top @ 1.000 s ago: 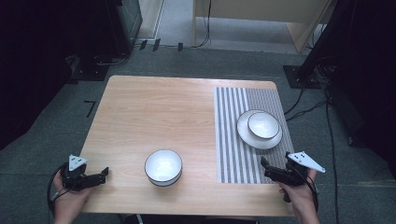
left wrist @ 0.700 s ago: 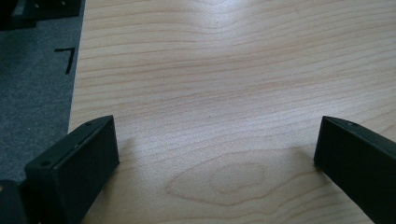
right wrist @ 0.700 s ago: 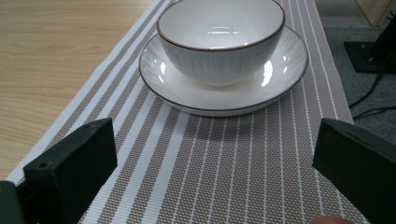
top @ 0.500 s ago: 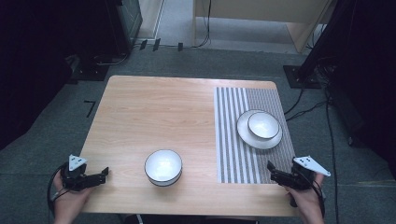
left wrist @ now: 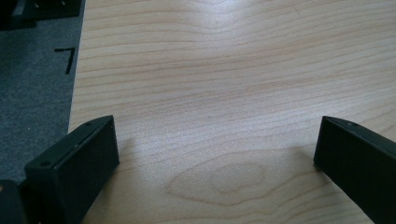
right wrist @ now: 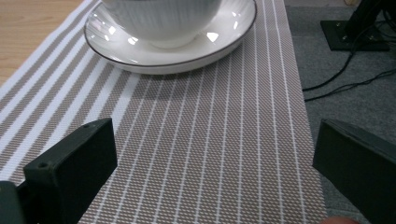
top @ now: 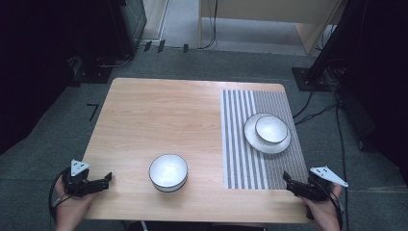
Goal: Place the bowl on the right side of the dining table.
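I hold my left gripper (top: 103,182) low at the near left corner of the desk (top: 159,115), my hand (top: 72,204) coming in from the bottom edge, jaws pointing right along the wood. In the left gripper view its jaws stand wide apart with bare wood grain between them; they hold nothing. My right gripper (top: 288,182) sits at the near right corner, my right hand (top: 322,209) behind it, jaws aimed forward and leftward over the near end of the mat (top: 262,139). Its jaws are also spread wide and empty, with striped weave between them in the right gripper view.

One bowl (top: 168,172) stands alone on bare wood near the front edge, about midway between my grippers and well apart from both. A second bowl (top: 271,129) sits on a plate (top: 255,139) on the mat, ahead of my right gripper; the right gripper view shows that plate (right wrist: 154,56) close ahead, the bowl (right wrist: 161,18) upright on it.

The desk is light wood; the grey-and-white striped mat covers its right part. Around it lies grey carpet (top: 43,159) with a black tape mark (top: 92,111) at the left, cables (top: 312,110) at the right, and dark stands and a pale cabinet (top: 260,14) beyond.
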A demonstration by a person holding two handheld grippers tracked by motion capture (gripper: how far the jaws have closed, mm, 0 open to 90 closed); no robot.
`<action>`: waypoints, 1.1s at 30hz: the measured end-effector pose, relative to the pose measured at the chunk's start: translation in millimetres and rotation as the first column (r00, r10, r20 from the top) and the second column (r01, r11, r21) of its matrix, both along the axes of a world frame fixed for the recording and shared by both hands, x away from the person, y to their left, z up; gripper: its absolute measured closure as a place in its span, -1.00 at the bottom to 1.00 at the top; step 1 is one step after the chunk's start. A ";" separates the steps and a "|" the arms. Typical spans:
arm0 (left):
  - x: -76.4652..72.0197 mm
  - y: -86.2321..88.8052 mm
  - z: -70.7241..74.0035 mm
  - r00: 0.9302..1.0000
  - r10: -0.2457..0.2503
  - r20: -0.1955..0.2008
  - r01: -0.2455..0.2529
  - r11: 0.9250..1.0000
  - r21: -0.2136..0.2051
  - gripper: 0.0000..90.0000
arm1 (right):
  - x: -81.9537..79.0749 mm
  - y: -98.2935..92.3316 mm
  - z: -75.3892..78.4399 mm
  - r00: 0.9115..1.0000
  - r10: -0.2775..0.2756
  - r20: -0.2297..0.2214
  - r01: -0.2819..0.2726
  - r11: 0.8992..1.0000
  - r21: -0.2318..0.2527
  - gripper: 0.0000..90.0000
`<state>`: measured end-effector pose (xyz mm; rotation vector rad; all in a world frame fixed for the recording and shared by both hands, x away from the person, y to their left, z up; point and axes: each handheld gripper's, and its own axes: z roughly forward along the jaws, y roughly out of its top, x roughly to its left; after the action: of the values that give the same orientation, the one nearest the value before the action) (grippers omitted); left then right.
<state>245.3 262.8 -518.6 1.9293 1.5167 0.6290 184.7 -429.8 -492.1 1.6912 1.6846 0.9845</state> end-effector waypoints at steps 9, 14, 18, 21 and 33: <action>0.0 0.0 0.0 1.000 0.001 0.000 -0.001 1.000 0.000 -1.00 | -4.6 -7.5 -9.2 0.999 -0.017 -0.027 0.017 1.000 -0.008 -1.00; 0.0 0.0 0.0 1.000 0.000 0.000 0.000 1.000 0.000 -1.00 | -7.3 -9.5 -15.9 0.999 -0.026 -0.043 0.026 1.000 -0.009 -1.00; 0.0 0.0 0.0 1.000 0.000 0.000 0.000 1.000 0.000 -1.00 | -8.2 -10.7 -20.9 0.998 -0.037 -0.052 0.036 0.999 -0.022 -1.00; 0.0 0.0 0.0 1.000 0.001 0.000 -0.001 1.000 0.000 -1.00 | -8.7 -11.8 -24.9 0.997 -0.046 -0.062 0.045 0.999 -0.015 -1.00; 0.0 0.0 0.0 1.000 0.000 0.000 0.000 1.000 0.000 -1.00 | -8.5 -14.5 -31.7 0.994 -0.060 -0.095 0.059 0.998 -0.014 -0.99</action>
<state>245.4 262.8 -518.6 1.9294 1.5166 0.6291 176.2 -444.3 -523.8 1.7963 1.6864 0.8773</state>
